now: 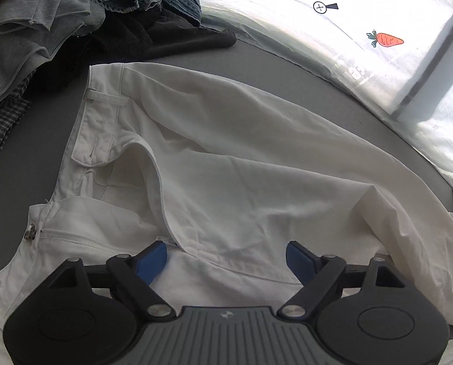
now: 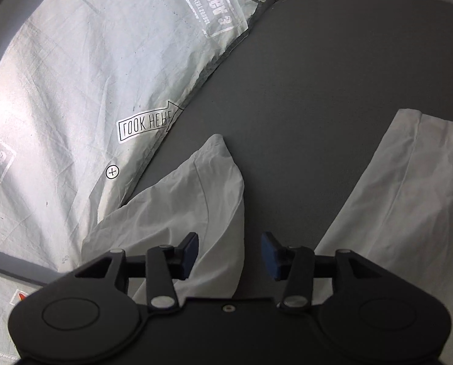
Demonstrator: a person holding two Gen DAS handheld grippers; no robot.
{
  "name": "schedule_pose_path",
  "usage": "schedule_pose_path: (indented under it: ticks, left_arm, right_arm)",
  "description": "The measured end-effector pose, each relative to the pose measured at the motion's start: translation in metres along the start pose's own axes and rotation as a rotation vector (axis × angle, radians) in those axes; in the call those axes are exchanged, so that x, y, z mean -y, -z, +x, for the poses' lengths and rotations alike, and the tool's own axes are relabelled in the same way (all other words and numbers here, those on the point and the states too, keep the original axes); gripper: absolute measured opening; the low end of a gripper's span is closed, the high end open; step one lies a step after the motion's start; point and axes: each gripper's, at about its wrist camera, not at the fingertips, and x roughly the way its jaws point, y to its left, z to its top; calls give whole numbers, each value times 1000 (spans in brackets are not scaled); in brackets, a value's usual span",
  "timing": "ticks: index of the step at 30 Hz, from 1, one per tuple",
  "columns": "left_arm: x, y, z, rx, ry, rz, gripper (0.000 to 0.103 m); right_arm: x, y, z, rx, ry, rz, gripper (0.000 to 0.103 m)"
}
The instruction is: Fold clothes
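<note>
1. Trousers (image 1: 226,152) lie spread on your grey counter (image 1: 28,158), legs (image 2: 190,200) reaching toward three o'clock.
2. Your left gripper (image 1: 226,258) and right gripper (image 2: 229,252) both hang apart, holding nothing.
3. Folding looks unstarted; next, pinch waistband and hem.

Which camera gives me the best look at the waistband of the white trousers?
The left wrist view. There the waistband lies spread on the grey table, with a belt loop and the metal fastener visible. The right wrist view shows only plain white cloth, probably the leg ends, and no waistband.
</note>
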Motion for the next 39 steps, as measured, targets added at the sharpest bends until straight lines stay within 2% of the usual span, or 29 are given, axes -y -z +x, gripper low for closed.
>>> schedule_pose_path:
  ticks: [3, 6, 7, 8, 11, 13, 14, 18, 21, 23, 26, 29, 31, 34, 36, 37, 39]
  left_arm:
    - [14, 10, 12, -22, -59, 60, 100]
    - [25, 11, 21, -43, -109, 100, 103]
    - [26, 10, 23, -52, -117, 100, 103]
    - [28, 9, 25, -60, -126, 100, 103]
    - [26, 5, 27, -79, -124, 90, 103]
    - [24, 3, 26, -88, -114, 87, 103]
    - [23, 3, 25, -90, -106, 85, 103]
    - [19, 3, 20, -92, -74, 101, 103]
    - [11, 4, 16, -76, -55, 106, 103]
    - [0, 2, 13, -68, -31, 76, 103]
    - [-18, -3, 8, -58, 42, 3, 103]
    - [-29, -4, 6, -54, 87, -31, 103]
    - [-32, -4, 6, -49, 90, -30, 103]
    - [-31, -5, 9, -42, 76, -21, 103]
    - [-27, -8, 12, -38, 50, -10, 103]
    - [-24, -8, 13, -38, 34, 0, 103]
    - [-15, -7, 16, -46, -8, 33, 103]
  right_arm:
    - [0, -10, 29, -40, -3, 14, 48]
    - [-2, -10, 48, -70, -17, 12, 45]
    - [-4, -9, 52, -75, -20, 7, 36]
    - [-6, -7, 54, -78, -21, 1, 21]
    - [-6, -7, 44, -46, -62, 32, 9]
    - [-6, -10, 19, 29, -144, 81, 7]
    - [-12, -10, 6, 54, -166, 65, 6]
    - [-52, -7, -63, 158, -252, -57, 6]
    - [-93, -4, -126, 269, -337, -161, 5]
    - [-120, -3, -169, 361, -374, -236, 5]
    - [-152, 0, -225, 486, -414, -337, 5]
    - [-175, -1, -247, 546, -425, -421, 5]
    - [-190, -1, -238, 564, -384, -478, 5]
    - [-212, -10, -189, 540, -254, -551, 5]
    - [-214, -21, -137, 452, -147, -564, 8]
    - [-213, -26, -115, 403, -89, -579, 13]
    - [-208, -22, -80, 313, 66, -627, 17]
